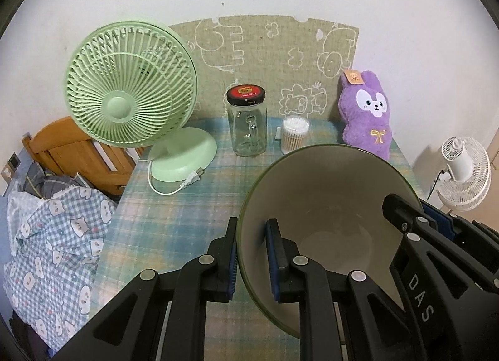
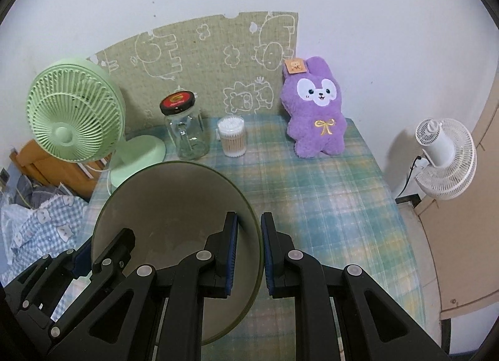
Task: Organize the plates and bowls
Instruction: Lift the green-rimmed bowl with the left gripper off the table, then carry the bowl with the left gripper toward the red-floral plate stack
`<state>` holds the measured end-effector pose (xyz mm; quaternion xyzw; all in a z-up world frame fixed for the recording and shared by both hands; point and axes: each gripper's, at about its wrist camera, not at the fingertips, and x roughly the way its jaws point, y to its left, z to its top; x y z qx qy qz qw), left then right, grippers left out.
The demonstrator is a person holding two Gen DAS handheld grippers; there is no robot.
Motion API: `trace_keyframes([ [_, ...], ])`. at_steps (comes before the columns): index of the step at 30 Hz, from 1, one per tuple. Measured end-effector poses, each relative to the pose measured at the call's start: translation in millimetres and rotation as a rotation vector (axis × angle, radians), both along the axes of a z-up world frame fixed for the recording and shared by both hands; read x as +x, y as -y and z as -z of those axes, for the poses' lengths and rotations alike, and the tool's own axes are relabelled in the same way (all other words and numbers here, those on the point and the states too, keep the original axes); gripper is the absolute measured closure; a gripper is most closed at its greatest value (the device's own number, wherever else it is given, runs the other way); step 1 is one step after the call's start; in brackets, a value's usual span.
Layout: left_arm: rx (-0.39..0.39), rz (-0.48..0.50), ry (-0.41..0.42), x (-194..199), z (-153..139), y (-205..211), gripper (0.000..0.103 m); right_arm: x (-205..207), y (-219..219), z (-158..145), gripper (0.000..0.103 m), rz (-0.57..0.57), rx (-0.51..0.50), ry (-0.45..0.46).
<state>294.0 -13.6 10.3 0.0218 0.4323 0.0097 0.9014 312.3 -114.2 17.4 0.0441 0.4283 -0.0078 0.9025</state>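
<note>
Above the tabletop, one bowl hangs between two tools, left tool and right tool, each clamped on its rim. Behind stand one jar, one plush rabbit, probably one tub of cotton swabs, and two fans: green fan and white fan.

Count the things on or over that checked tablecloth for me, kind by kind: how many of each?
Bowl, held over the table by its rim in both sets of fingers: 1
Green fan: 1
Glass jar with a dark lid: 1
Tub of cotton swabs: 1
Purple plush rabbit: 1
Total: 5
The white fan stands off the table, not counted.
</note>
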Motion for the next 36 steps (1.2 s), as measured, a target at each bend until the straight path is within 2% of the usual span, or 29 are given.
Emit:
trace_keyframes([
  [15, -0.008, 0.061, 0.03, -50.4, -15.7, -10.8, 0.089, -61.9, -11.1, -17.9, 0.085, 0.043, -0.03, 0.027],
  [36, -0.012, 0.124, -0.016, -115.3, 3.0, -16.7, 0.088, -138.5, -20.8, 2.9, 0.085, 0.104, -0.038, -0.014],
])
